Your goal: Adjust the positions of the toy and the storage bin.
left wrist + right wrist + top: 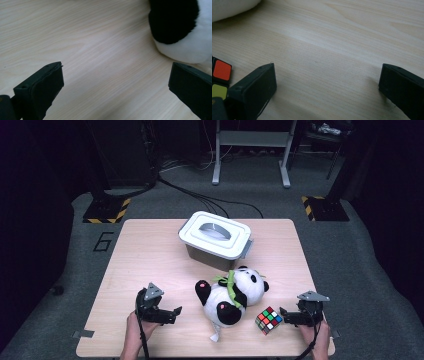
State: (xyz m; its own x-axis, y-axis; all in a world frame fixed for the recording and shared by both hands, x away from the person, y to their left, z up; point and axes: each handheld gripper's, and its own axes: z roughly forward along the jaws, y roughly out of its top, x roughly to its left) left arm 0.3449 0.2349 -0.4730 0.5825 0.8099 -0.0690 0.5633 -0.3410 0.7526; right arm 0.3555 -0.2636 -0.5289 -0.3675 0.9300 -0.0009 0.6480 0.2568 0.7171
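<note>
Currently we hold the left gripper (176, 311) and the right gripper (283, 312) low at the near edge of the desk (145, 250), jaws of both spread and empty. One plush panda (231, 295) lies between them, and one puzzle cube (268, 320) sits just beside the right gripper. One lidded box (216, 240) stands toward the far edge. Risk, in our judgement: a careless right-hand advance may knock the cube, and a shallow grasp may slip off the soft panda.

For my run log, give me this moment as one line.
left gripper: open, empty, beside panda toy | right gripper: open, empty, beside puzzle cube | lidded box: closed, behind panda | table
</note>
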